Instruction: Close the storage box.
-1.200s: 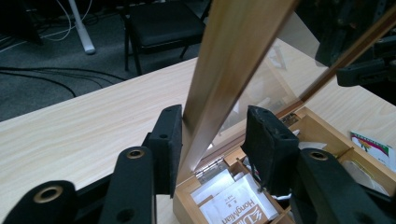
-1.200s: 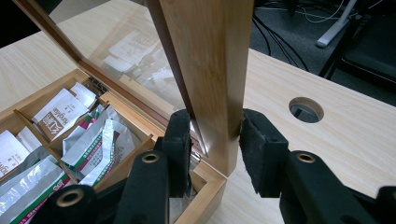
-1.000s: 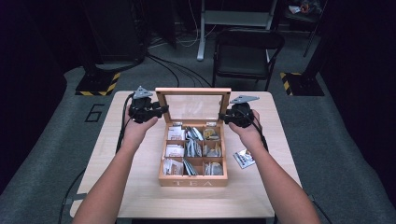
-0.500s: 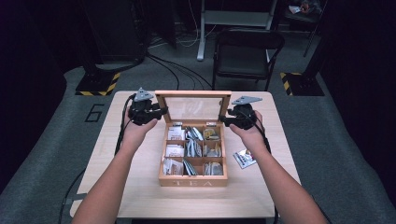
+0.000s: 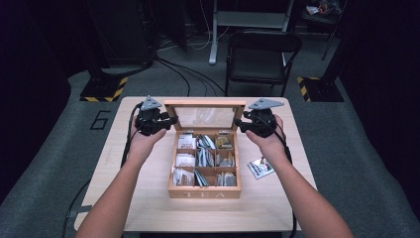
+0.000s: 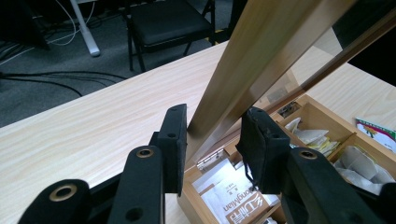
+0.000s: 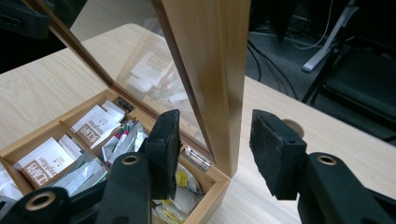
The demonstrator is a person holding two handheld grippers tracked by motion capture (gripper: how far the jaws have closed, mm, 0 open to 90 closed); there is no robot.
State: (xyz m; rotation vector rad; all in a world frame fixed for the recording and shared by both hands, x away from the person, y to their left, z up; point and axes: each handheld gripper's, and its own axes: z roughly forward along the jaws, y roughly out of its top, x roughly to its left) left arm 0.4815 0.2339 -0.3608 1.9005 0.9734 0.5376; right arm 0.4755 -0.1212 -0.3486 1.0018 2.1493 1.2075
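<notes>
Two hand-held grippers at a wooden tea box's raised, glass-paned lid [image 5: 205,117], near the table's [image 5: 148,208] far edge.
The left gripper [image 6: 212,140] clamped the lid's left edge; the right gripper [image 7: 215,144], jaws just closing slightly, straddled the right edge with gaps beside both pads.

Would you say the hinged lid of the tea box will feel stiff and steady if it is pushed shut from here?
The lid is probably rigid: a thick wooden frame around a clear pane. It will likely swing freely on its small metal hinge and may drop fast. The pane looks breakable, so the left tool and right tool should ease it down.
</notes>
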